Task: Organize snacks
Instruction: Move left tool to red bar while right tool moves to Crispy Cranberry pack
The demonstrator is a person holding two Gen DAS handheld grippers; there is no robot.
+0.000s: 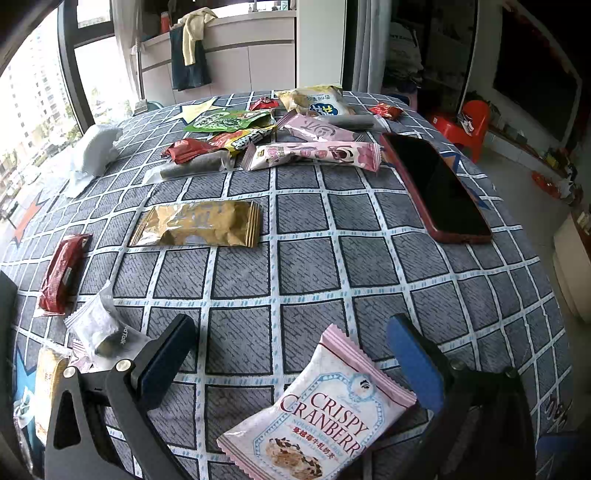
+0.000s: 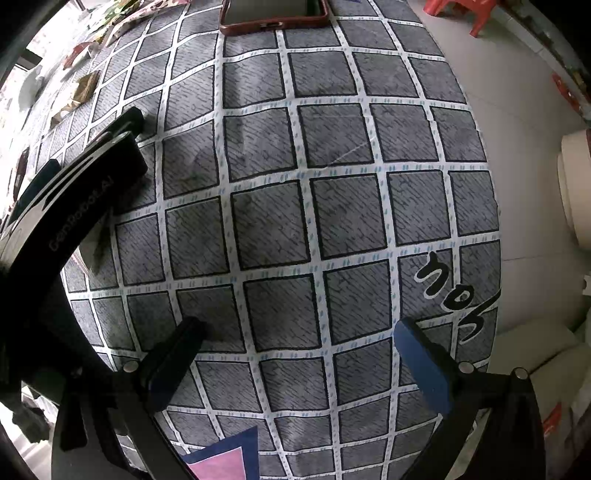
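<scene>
My left gripper (image 1: 291,332) is open, its jaws wide apart above the grey checked tablecloth (image 1: 295,266). A pink and white Crispy Cranberry packet (image 1: 321,410) lies flat just below and between the fingers, nearer the right one. A gold packet (image 1: 197,224) lies further ahead, a red bar (image 1: 61,271) and a clear-wrapped snack (image 1: 101,325) to the left. A pile of mixed snack packets (image 1: 280,129) sits at the far side. My right gripper (image 2: 295,332) is open and empty over bare cloth (image 2: 280,221). The left gripper's body (image 2: 74,192) shows at the left of that view.
A phone in a red case (image 1: 439,188) lies at the right of the table, its end also in the right wrist view (image 2: 273,22). A crumpled white tissue (image 1: 94,151) lies far left. The table edge drops to the floor at the right (image 2: 524,147). A red stool (image 1: 465,125) stands beyond.
</scene>
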